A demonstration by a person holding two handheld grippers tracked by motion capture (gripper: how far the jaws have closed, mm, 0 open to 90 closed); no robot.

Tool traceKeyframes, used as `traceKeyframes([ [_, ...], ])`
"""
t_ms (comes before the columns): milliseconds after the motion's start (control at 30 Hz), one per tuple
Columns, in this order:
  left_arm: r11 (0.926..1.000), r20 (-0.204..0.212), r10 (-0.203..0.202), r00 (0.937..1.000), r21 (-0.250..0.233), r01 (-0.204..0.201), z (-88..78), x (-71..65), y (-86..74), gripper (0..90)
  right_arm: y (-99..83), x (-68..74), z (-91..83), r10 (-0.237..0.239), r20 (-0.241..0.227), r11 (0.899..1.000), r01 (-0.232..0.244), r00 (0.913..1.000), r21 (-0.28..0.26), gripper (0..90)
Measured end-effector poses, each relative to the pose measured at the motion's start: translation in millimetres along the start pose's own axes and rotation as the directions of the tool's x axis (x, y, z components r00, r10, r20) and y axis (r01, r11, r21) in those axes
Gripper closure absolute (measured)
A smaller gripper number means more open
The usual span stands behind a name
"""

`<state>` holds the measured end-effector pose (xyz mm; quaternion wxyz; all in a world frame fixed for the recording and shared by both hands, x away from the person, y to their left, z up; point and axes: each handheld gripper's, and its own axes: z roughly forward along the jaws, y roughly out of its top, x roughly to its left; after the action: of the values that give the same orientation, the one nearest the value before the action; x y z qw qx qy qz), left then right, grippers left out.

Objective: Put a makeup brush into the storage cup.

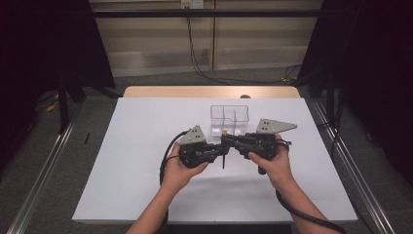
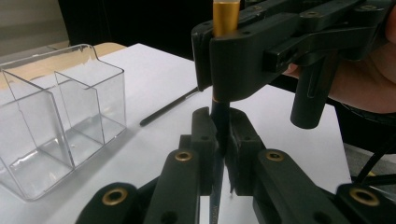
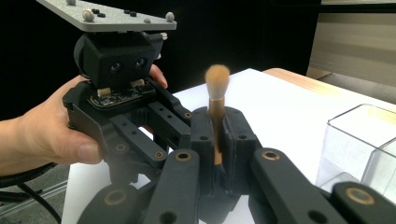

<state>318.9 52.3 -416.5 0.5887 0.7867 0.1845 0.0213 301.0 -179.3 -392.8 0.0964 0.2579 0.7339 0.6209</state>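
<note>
Makeup brush [image 3: 217, 100] with tan bristle tuft, gold ferrule and dark handle, upright above the white table, pinched at ferrule and handle, near a clear divided organizer [image 2: 56, 121]

No text, label, brand, number or sign can be read anywhere. The dark handle of the makeup brush [image 2: 219, 140] carries faint marks low down in the left gripper view, too small and blurred to make out. The clear organiser box [image 1: 230, 119] bears no print.
</note>
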Motion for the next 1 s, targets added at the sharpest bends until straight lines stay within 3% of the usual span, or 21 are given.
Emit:
traceKeyframes([
  [267,1.0000,-0.001,0.004,1.0000,0.000,-0.004,-0.8,0.4,0.9,83.1,-3.9,-1.1,0.7,0.011,-0.004,1.000,-0.011,0.9999,0.006,81.5],
  [833,0.9999,-0.001,-0.001,1.0000,-0.012,0.001,-2.4,1.8,0.3,82.1,-5.2,-1.1,2.2,0.021,-0.012,1.000,-0.021,0.9997,-0.007,84.5],
  [1000,0.9998,0.005,-0.019,0.9998,-0.007,0.019,-2.3,3.0,-2.0,73.7,-2.4,-2.4,0.4,0.021,-0.009,1.000,-0.022,0.9997,-0.020,84.5],
])
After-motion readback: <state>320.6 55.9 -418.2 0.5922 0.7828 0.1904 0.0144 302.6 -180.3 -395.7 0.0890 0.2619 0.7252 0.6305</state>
